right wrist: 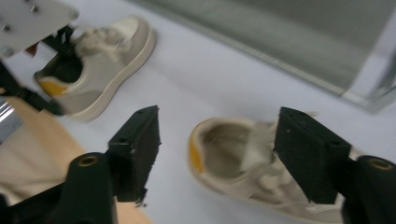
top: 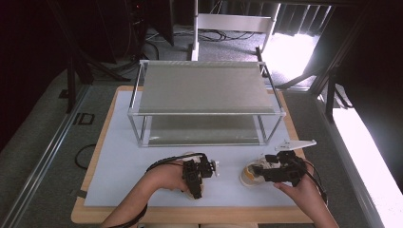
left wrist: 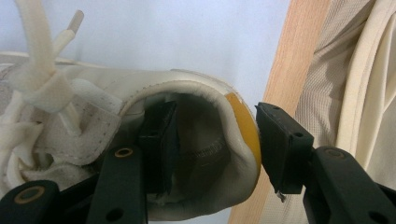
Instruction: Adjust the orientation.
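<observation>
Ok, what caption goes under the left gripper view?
Left tongs straddling the cream shoe's yellow-tabbed heel, one jaw inside, one outside.

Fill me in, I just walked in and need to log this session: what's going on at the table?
A person holds a gripper in each hand over two cream sneakers on the white mat. The left gripper straddles the heel of the left sneaker, one jaw inside the opening, one outside by the yellow tab, not yet clamped. The right gripper hovers open above the right sneaker. A metal shelf rack stands behind.
</observation>
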Available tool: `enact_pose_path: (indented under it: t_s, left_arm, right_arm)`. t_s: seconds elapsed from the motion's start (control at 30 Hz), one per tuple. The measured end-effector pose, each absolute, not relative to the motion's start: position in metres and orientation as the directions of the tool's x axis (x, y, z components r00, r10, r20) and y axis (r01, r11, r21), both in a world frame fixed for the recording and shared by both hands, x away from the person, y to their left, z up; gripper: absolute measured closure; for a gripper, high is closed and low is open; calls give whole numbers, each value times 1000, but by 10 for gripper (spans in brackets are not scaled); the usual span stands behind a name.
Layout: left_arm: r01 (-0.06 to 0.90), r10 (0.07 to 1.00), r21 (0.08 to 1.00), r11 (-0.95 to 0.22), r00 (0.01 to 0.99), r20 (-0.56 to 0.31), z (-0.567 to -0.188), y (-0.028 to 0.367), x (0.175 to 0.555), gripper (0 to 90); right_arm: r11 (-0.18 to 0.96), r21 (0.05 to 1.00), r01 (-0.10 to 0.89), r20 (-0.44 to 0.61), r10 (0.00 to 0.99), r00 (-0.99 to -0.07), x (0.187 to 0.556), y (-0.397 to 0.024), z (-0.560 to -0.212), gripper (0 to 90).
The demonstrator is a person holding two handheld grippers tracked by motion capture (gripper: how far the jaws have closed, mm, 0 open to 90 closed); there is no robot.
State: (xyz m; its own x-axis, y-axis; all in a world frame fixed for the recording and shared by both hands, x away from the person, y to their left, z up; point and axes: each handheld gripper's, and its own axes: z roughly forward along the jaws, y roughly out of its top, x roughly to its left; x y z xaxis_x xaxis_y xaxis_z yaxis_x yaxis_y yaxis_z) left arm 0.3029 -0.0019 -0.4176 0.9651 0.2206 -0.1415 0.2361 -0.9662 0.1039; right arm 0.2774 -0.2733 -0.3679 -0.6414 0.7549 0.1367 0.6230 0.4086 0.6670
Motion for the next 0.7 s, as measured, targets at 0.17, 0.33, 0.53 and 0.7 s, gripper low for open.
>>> enact_pose_path:
  t_s: [0.17, 0.33, 0.53, 0.7]
  left_arm:
    - [239, 223, 105, -965, 964, -144, -417, -2, 303, 495]
    - [236, 220, 109, -966, 965, -141, -418, -2, 304, 495]
    - [237, 220, 108, -966, 964, -146, -418, -2, 304, 495]
    - [239, 222, 109, -965, 964, -149, -418, -2, 304, 495]
  right_arm:
    - [437, 591, 678, 179, 749, -638, 277, -263, -374, 413]
    - [448, 514, 732, 214, 759, -615, 285, -254, -385, 496]
    - [488, 425, 762, 193, 774, -603, 301, -244, -401, 572]
    - [541, 361, 760, 180, 759, -626, 310, -235, -409, 652]
